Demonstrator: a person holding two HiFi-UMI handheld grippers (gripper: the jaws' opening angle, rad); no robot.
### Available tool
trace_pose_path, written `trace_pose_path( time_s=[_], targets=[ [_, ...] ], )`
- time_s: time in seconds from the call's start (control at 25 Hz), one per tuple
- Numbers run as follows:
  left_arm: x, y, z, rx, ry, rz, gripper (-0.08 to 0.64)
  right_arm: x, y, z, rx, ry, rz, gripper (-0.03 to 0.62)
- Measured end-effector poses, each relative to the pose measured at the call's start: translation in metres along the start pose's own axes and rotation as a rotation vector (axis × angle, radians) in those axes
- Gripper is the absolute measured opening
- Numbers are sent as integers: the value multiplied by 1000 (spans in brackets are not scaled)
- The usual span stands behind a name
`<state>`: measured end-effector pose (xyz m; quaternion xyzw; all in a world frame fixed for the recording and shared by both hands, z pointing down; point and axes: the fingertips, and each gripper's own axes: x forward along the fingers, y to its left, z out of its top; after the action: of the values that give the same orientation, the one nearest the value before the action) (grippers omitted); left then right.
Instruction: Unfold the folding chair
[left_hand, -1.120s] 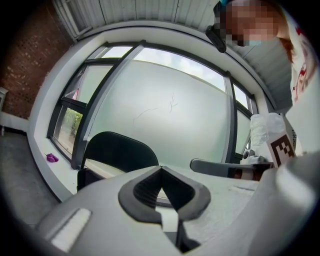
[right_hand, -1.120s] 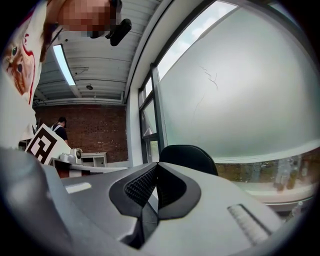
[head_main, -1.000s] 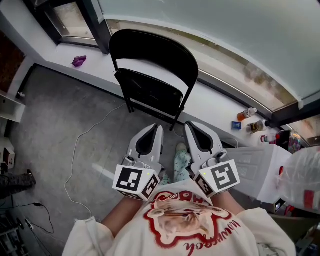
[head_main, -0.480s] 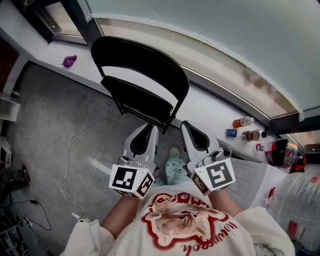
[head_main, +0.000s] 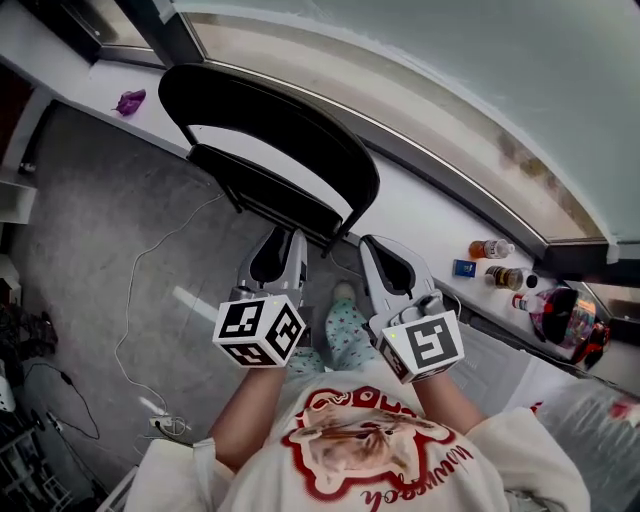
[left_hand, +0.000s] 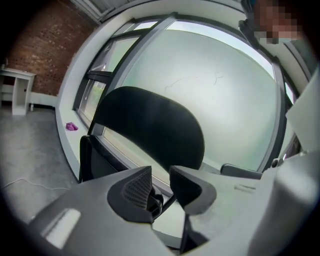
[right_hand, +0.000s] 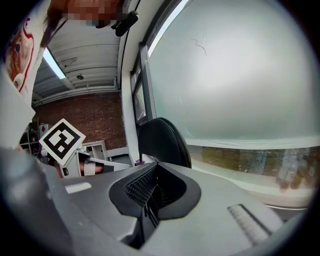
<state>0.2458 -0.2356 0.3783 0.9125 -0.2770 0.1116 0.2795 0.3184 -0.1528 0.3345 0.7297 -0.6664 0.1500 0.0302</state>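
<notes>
Head view: folding chair (head_main: 270, 190), black, rounded back, seat folded flat against it, leaning at white window sill (head_main: 420, 215); left tool (head_main: 285, 238) and right tool (head_main: 372, 248) close before its lower edge. Purple scrap (head_main: 130, 101) and bottles (head_main: 490, 248) on sill; white cable (head_main: 135, 300) on grey floor (head_main: 90, 220)
Left gripper view: tool jaws slightly parted, gripping nothing; chair straight ahead
Right gripper view: tool jaws pressed together, empty; chair ahead, left of centre
</notes>
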Motion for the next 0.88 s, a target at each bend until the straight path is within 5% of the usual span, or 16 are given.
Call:
trace_pose_path(
  time_s=[0.4, 0.6, 0.88],
  targets=[
    [32, 42, -16, -135, 45, 168, 191, 24, -20, -34, 17, 71, 2, 27],
    [49, 54, -27, -198, 52, 238, 220, 34, -36, -66, 57, 122, -12, 84],
    [66, 75, -42, -243, 85, 396, 336, 43, -51, -98, 63, 195, -17, 91]
  ],
)
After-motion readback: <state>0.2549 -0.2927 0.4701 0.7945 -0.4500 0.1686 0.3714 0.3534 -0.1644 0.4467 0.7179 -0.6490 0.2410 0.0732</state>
